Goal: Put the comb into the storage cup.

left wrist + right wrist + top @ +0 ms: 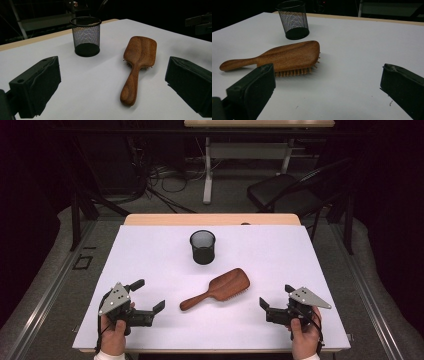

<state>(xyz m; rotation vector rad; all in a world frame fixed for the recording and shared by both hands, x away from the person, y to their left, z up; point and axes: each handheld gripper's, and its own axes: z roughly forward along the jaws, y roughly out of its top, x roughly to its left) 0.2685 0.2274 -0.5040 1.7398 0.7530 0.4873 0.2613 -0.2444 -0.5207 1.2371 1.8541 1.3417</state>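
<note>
Both tongs, left (149, 296) and right (275, 296), open, empty, flanking wooden hairbrush (218, 288) lying bristles-down mid-counter (150, 250). Pre-grasp stage, judging. Next: close on handle, probably toward mesh cup (202, 247).

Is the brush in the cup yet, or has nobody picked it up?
Nothing looks done yet. The wooden hairbrush lies bristles down on the white table, apart from the mesh cup. The left gripper and right gripper are both open, holding nothing. Picking it up probably comes next.
</note>
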